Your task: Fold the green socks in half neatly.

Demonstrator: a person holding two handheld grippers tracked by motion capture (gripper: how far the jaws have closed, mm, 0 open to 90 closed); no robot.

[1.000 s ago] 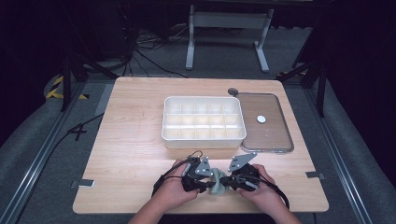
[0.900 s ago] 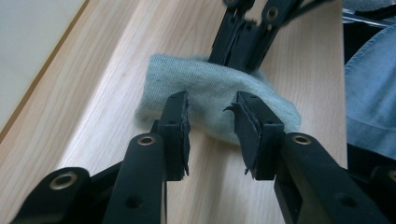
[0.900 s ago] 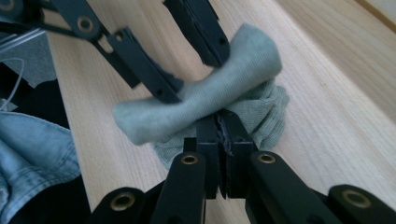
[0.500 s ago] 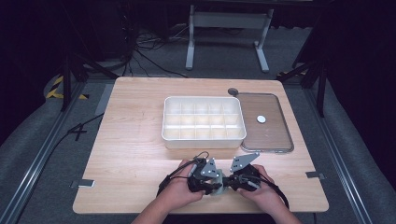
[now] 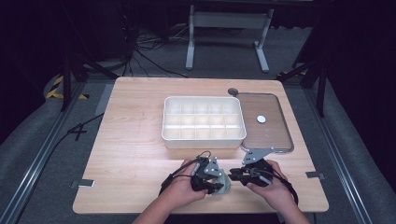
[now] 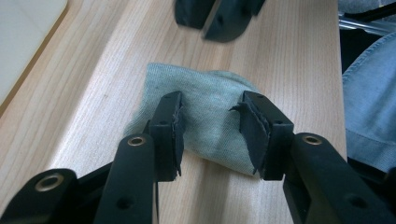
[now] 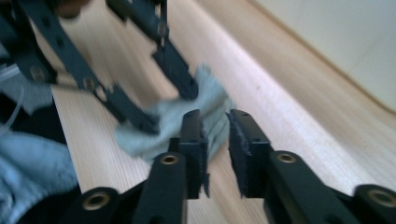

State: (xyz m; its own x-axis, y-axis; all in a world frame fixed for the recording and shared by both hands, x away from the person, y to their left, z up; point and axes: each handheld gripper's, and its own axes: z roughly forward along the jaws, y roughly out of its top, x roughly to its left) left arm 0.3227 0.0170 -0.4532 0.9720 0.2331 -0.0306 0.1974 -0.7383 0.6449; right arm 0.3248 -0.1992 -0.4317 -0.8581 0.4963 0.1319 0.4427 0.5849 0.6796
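Cloth [image 6: 210, 112] lies half hidden between both grippers' parted fingers, right's just opening, neither gripping.

Table [image 5: 140, 140] lit bright from above, surroundings nearly black. High view soft, low res. Right gripper view w/ motion blur, esp. upper left. Left gripper view sharp; top edge slightly blurred.

The right gripper [image 5: 232, 175] has just opened its jaws, letting go of the cloth [image 5: 223, 185], and drawn back rightward. The left gripper [image 5: 218, 183] widened slightly over the cloth.
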